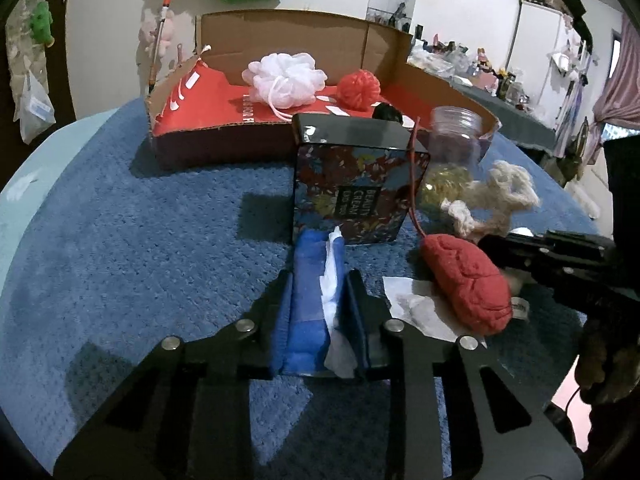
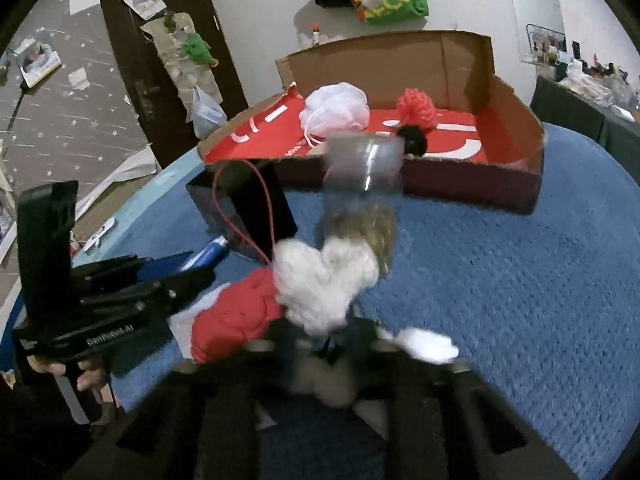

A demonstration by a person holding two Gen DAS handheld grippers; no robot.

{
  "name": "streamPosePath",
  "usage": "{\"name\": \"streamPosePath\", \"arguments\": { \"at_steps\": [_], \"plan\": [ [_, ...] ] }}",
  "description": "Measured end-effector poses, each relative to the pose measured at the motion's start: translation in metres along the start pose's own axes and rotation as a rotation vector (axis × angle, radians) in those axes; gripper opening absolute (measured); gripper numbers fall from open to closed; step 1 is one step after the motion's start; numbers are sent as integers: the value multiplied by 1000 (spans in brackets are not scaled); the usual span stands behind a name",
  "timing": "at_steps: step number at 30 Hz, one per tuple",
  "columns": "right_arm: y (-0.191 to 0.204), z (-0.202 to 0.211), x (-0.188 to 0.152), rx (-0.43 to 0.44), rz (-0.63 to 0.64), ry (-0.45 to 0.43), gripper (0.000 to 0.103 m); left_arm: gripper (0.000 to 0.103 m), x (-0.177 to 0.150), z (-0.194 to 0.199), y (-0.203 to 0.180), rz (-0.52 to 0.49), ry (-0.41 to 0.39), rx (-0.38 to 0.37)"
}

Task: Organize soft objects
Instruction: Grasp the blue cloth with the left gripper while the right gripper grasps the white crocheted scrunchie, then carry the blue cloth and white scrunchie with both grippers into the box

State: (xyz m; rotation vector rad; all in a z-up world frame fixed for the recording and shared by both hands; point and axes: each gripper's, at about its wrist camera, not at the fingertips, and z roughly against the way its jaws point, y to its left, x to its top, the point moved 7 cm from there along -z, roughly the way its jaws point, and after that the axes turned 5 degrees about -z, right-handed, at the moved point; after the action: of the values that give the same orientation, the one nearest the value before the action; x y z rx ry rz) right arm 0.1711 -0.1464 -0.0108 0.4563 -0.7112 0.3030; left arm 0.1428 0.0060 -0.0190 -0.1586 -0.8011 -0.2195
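On the blue counter (image 1: pixel 120 260), the cardboard box (image 1: pixel 280 136) sits far ahead. The left claw (image 1: pixel 320 280) grips a blue cloth (image 1: pixel 308 300) pointing boxward; the right claw (image 2: pixel 320 344) grips white rope (image 2: pixel 324 280).

Seen from the left wrist: on the carpeted table (image 1: pixel 120 260), far side, an open cardboard box (image 1: pixel 280 32); in it, a net sponge (image 1: pixel 286 78) left, a yarn ball (image 1: pixel 358 88) right, a dark ball (image 1: pixel 388 113) before that. Before the box, an upright carton (image 1: pixel 352 188); just right of it, a plastic jar (image 1: pixel 456 140). Nearer, right of the carton, a knotted rope toy (image 1: pixel 492 200) behind a stuffed cushion (image 1: pixel 468 284), the cushion on a paper sheet (image 1: pixel 408 300). Before the carton, a folded cloth (image 1: pixel 308 300).
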Motion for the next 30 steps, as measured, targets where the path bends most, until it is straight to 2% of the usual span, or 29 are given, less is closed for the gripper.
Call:
{"name": "streamPosePath", "arguments": {
  "at_steps": [6, 7, 16, 18, 20, 21, 30],
  "plan": [
    [4, 13, -7, -56, 36, -45, 9, 25, -2, 10, -10, -5, -18, -37],
    [5, 15, -8, -52, 35, -44, 4, 25, -2, 10, -11, -9, -18, -39],
    [-5, 16, -3, -56, 0, -40, 5, 25, -6, 9, -11, -10, -7, -40],
    [-7, 18, -3, -54, -14, -40, 17, 25, -6, 7, -10, -4, -8, -40],
    [-9, 21, 0, -47, -25, -54, 52, 26, -6, 7, -9, -1, -9, -44],
    [-9, 22, 1, -37, -28, -59, 57, 26, -5, 6, -9, 1, -8, -45],
    [-10, 6, 15, -44, -37, -56, 59, 29, -3, 0, -10, -8, -2, -46]
  ]
}}
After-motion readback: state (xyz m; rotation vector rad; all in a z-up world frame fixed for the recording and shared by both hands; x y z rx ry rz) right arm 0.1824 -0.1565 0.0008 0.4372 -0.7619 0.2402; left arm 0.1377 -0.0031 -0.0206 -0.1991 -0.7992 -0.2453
